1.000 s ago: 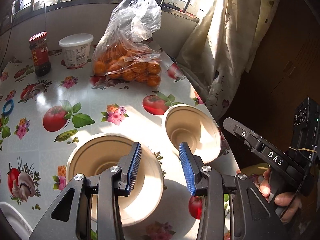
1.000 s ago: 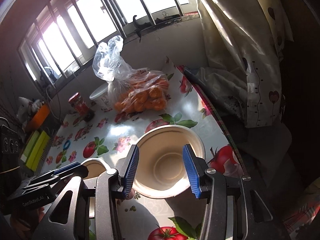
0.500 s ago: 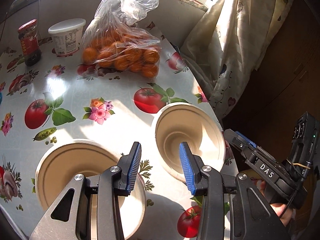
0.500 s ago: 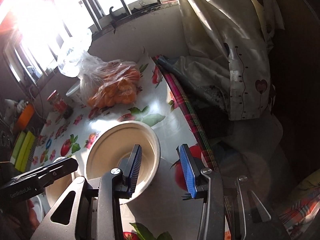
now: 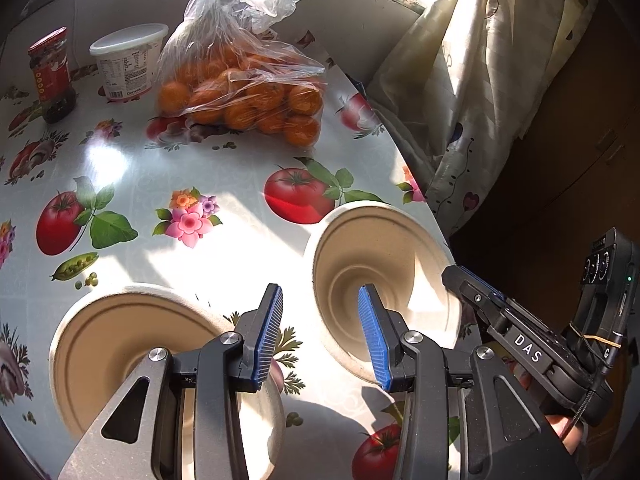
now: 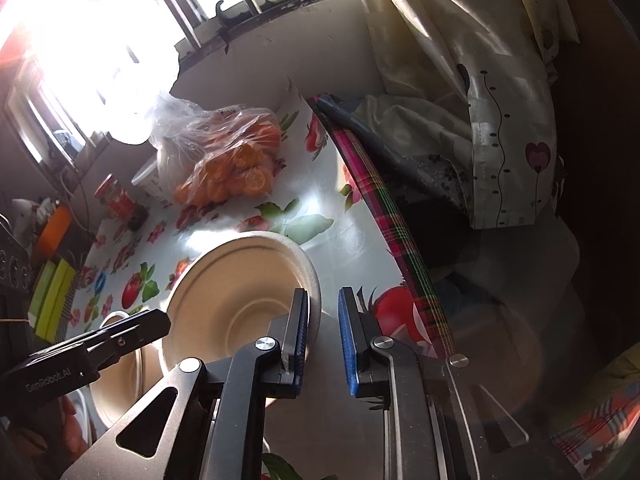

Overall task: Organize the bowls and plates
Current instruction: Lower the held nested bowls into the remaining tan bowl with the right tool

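Two beige paper bowls stand on the fruit-print tablecloth. The left bowl [image 5: 120,344] is near the front. The right bowl [image 5: 380,276] [image 6: 240,292] sits by the table's right edge. My right gripper [image 6: 324,320] [image 5: 460,276] has that bowl's right rim between its blue pads, one pad inside and one outside, jaws closing tight on it. My left gripper [image 5: 320,328] [image 6: 156,320] hangs open between the bowls. Its left finger is over the left bowl's rim. Its right finger is in front of the right bowl's inner wall. Nothing is gripped.
A clear bag of oranges [image 5: 248,96], a white tub [image 5: 128,60] and a red-lidded jar [image 5: 52,76] stand at the back by the window. A curtain [image 5: 460,80] hangs past the table's right edge [image 5: 424,216]. A plaid cloth [image 6: 392,220] lines that edge.
The right gripper slid to the bowl's right rim and its jaws narrowed around it. The left gripper sank toward the gap between the bowls, its opening unchanged.
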`<state>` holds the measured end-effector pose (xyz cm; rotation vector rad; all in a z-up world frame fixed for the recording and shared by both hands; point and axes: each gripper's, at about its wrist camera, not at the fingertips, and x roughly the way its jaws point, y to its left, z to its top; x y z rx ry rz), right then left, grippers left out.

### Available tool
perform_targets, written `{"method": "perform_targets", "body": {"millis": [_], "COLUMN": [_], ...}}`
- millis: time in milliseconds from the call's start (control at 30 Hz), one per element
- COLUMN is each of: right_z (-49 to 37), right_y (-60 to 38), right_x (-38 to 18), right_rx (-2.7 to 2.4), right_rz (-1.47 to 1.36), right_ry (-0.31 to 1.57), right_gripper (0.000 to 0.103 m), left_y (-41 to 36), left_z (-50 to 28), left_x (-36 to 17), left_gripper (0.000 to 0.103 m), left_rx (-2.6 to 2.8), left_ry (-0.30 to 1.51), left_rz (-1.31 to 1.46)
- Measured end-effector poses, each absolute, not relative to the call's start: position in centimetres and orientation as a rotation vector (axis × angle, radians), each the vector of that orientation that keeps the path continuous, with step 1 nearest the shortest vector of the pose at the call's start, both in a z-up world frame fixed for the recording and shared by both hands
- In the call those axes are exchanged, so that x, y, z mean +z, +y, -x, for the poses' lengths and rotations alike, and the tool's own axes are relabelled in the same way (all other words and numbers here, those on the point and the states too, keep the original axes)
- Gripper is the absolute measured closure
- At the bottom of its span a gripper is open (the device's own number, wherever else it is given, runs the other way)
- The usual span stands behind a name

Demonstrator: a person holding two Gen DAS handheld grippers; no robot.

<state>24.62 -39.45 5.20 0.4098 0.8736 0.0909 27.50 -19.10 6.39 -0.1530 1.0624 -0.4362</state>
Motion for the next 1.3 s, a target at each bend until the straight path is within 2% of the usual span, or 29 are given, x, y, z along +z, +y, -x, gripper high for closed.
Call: {"method": "perform_targets", "body": {"millis": [400, 567, 900, 1300], "right_z": [-24.7, -24.6, -24.3, -23.0], "right_y": [-39.4, -39.2, -39.5, -39.3], "right_x": [4.8, 5.0, 5.1, 6.4], "right_rx": [0.105, 0.103, 0.090, 0.088], "right_rz": [-0.435, -0.424, -0.429, -0.440], "right_ry": [0.888, 0.889, 0.887, 0.859], "right_gripper": [0.093, 0.093, 0.093, 0.093], "left_y": [-19.6, -20.0, -19.6, -19.1], "left_z": [-28.0, -28.0, -28.4, -27.4], "left_x": [5.3, 5.0, 4.7, 6.1], "left_gripper": [0.063, 0.067, 0.089, 0.091], "left_rx": [-0.490, -0.485, -0.454, -0.465], "left_ry": [1.118, 1.110, 1.103, 1.077], "left_rz": [0.211, 0.191, 0.188, 0.208]}}
